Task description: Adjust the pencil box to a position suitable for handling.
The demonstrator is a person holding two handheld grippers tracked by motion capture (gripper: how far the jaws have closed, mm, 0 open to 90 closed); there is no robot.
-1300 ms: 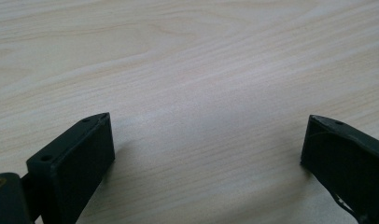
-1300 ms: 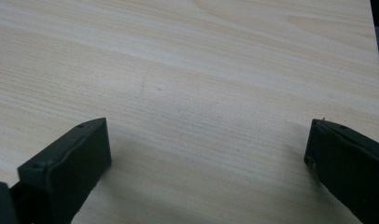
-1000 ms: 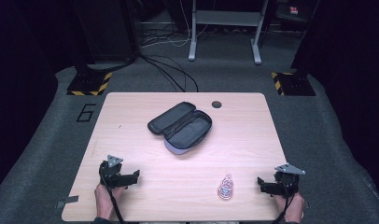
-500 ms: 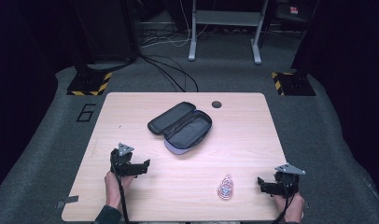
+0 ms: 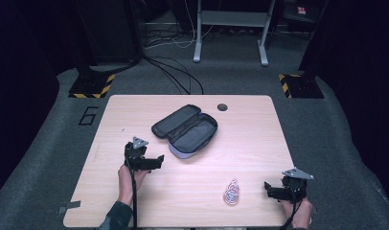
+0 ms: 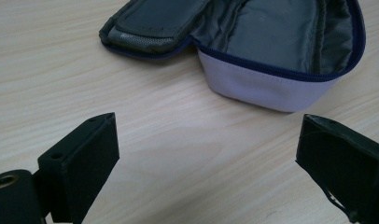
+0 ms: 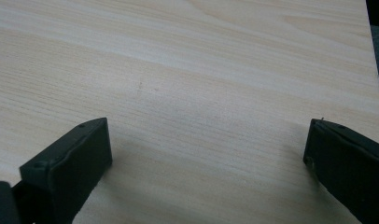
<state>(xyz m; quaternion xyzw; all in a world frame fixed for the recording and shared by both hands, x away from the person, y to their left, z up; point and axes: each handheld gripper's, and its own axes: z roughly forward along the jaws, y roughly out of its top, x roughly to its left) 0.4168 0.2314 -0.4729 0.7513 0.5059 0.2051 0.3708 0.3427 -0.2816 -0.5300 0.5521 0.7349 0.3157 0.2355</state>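
Observation:
An open zip case with a dark lining, pale lilac wall and blue zip lies on the wooden table, its lid folded out to the left. My left gripper hovers just left of and below the case, open with nothing between its fingers. In the left gripper view the case sits right ahead of the wide-apart jaws. A small pinkish packet lies near the front edge. My right gripper rests at the front right, open and empty, to the right of the packet.
A dark round grommet sits near the table's far edge. Beyond the table are grey carpet, cables, a metal stand's legs and yellow-black striped bases. A "6" is marked on the floor at left.
My left gripper has moved forward and right from the front left of the table to just beside the case. The right gripper has stayed still.

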